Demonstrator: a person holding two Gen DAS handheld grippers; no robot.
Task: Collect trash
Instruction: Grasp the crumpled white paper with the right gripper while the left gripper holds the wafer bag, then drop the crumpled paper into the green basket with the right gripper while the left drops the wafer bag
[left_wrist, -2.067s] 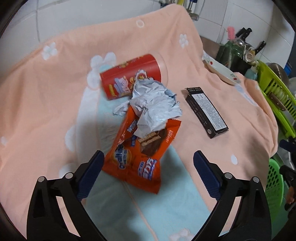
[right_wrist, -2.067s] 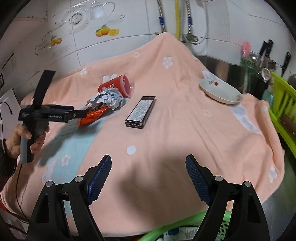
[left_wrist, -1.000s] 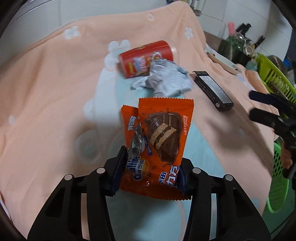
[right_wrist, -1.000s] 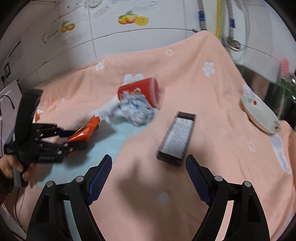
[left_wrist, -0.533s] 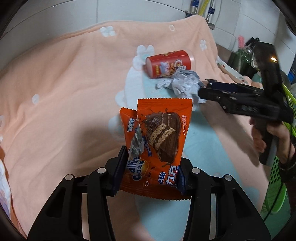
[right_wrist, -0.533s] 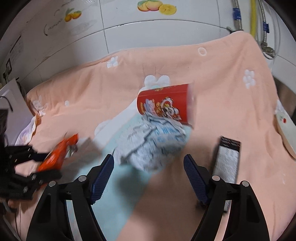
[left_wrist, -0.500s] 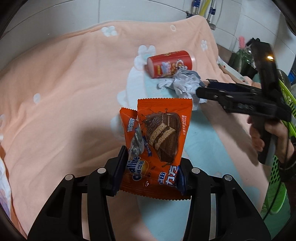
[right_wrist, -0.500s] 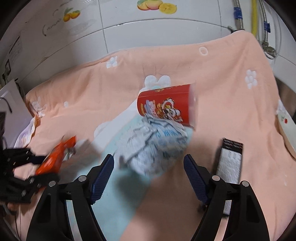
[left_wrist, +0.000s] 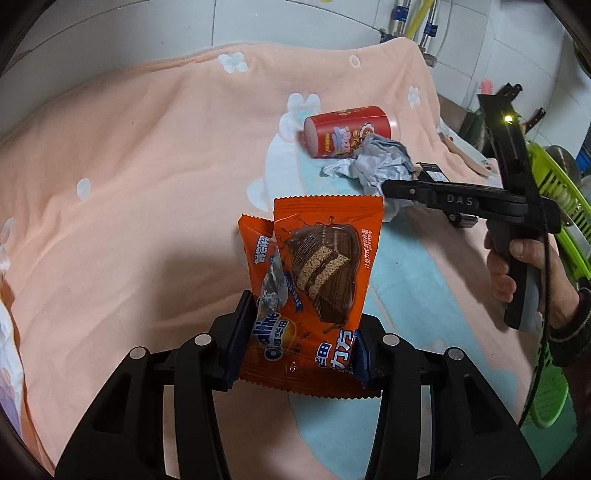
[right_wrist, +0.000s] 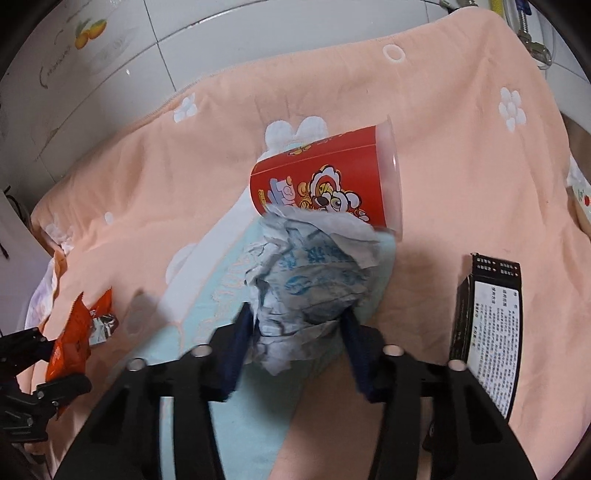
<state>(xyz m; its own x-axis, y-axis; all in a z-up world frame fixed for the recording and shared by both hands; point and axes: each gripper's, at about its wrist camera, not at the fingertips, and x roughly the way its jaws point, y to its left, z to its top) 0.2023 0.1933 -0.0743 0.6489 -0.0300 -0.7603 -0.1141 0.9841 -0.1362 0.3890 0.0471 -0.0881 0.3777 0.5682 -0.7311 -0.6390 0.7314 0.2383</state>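
My left gripper (left_wrist: 301, 347) is shut on two orange snack wrappers (left_wrist: 317, 266), held above the peach towel (left_wrist: 147, 184). A crumpled grey-white paper wrapper (right_wrist: 310, 291) lies on the towel against a red snack cup (right_wrist: 325, 181) that rests on its side. My right gripper (right_wrist: 299, 339) is closing its jaws on that crumpled wrapper, and the pads touch both its sides. The left wrist view shows the right gripper (left_wrist: 391, 199) from the side at the crumpled wrapper (left_wrist: 376, 166), beside the red cup (left_wrist: 347, 131). A black box (right_wrist: 487, 325) lies to the right.
A person's hand (left_wrist: 513, 266) holds the right gripper's handle. A green basket (left_wrist: 554, 206) stands past the towel's right edge, with knives and pans behind it. Tiled wall (right_wrist: 110, 74) runs behind the towel. A white plate (right_wrist: 580, 199) sits at the far right.
The right gripper moved in over the crumpled wrapper and its jaws narrowed from wide open onto it. The left gripper kept hold of the orange wrappers and drew back from the cup.
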